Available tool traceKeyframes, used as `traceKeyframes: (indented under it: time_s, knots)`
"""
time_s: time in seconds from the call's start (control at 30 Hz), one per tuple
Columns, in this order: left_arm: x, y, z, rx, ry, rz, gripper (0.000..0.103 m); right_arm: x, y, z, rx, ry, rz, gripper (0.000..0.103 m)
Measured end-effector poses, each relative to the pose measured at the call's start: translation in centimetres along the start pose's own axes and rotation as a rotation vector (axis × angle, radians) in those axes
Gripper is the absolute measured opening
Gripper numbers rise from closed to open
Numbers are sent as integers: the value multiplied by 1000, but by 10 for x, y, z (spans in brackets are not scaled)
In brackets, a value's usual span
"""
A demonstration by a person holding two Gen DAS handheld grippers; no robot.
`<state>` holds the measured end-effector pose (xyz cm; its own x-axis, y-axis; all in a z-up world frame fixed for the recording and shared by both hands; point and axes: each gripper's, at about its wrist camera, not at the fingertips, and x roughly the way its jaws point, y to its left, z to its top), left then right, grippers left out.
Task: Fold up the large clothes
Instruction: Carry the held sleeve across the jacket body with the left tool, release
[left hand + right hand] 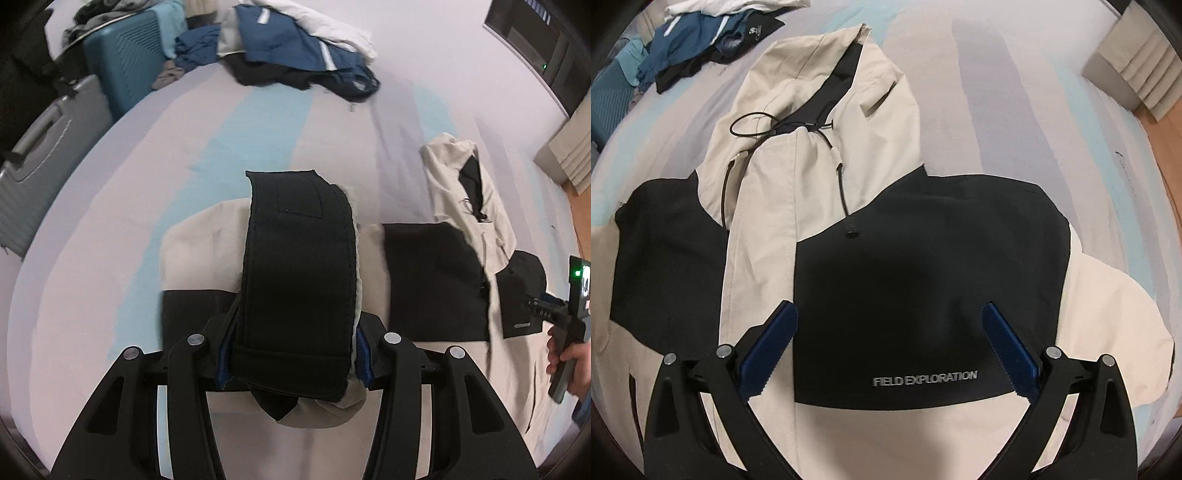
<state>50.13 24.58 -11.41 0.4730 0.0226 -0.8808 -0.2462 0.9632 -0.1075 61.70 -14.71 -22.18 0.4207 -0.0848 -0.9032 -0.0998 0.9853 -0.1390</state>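
Sleeve cuff (pixel 295 273) hiding left gripper (pixel 291 354) pads

The jacket (pixel 849 424) lies spread on the bed (pixel 110 206); a clothes pile (pixel 295 48) sits behind it, suitcases (pixel 122 62) left.

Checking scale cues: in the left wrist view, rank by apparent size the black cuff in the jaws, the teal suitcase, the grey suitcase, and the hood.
1. black cuff, though it sits right at the lens in the left gripper, so nearness inflates it.
2. teal suitcase and grey suitcase look alike; both are cut off at the edge, so unranked.
3. hood.
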Motion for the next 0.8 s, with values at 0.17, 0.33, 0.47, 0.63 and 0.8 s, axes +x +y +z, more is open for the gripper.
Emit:
traceKeyframes:
  time_s: [0.17, 0.33, 0.47, 0.63, 0.8]
  knots:
    - [5, -69, 7, 38, -33, -9, 48, 17, -35, -11, 4, 14, 42, 96]
    - [30, -138, 1, 71, -24, -15, 48, 18, -82, -19, 41, 17, 73, 96]
    - [44, -188, -15, 104, 6, -28, 48, -16, -129, -36, 69, -21, 87, 96]
    - [43, -268, -33, 163, 5, -73, 48, -43, -210, -62, 100, -65, 39, 96]
    - [58, -353, -54, 205, 30, -86, 48, -49, -315, -101, 200, -37, -43, 96]
